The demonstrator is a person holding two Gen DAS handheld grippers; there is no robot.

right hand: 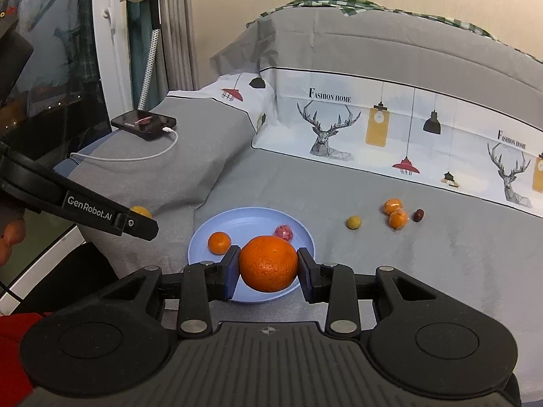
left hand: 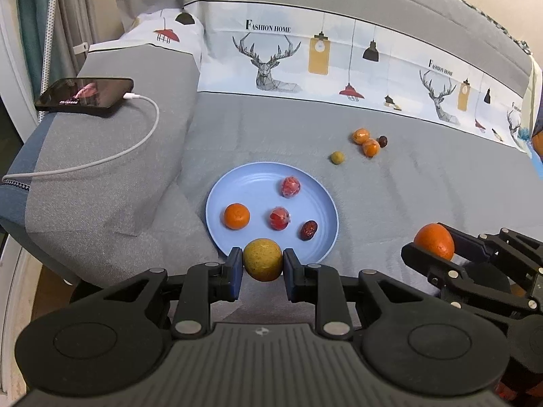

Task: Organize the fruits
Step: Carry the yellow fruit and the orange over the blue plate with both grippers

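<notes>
**Two fruits in hand, plate just ahead**

A bed with a grey cover (left hand: 390, 186) serves as the work surface; a printed pillow band with deer and lamps runs along the back, and a phone (left hand: 85, 96) charges on a grey cushion to the left.

The blue plate (left hand: 237, 178) lies on the cover and already carries a small orange (left hand: 236, 216), two red wrapped fruits (left hand: 291, 187) and a dark date (left hand: 308, 230). Beyond it, well apart, lie a small yellow fruit (left hand: 337, 158), two wrapped oranges (left hand: 366, 141) and another date (left hand: 382, 141).

The left gripper (left hand: 263, 264) has its jaws closed on a yellow-green fruit (left hand: 263, 259), pads pressing both sides, at the plate's near rim. The right gripper (right hand: 268, 268) grips a large orange (right hand: 268, 264) the same way; in its own view the orange hangs before the near part of the plate.

The step appears to be setting both fruits on the plate. To do it well, I would lower each one close to the surface before easing the jaws apart, since round fruit on a shallow plate on soft bedding will likely roll. Bare blue shows at the left and far side; aiming there should avoid knocking the fruit already placed. Placing one at a time keeps the two grippers from crowding each other.
</notes>
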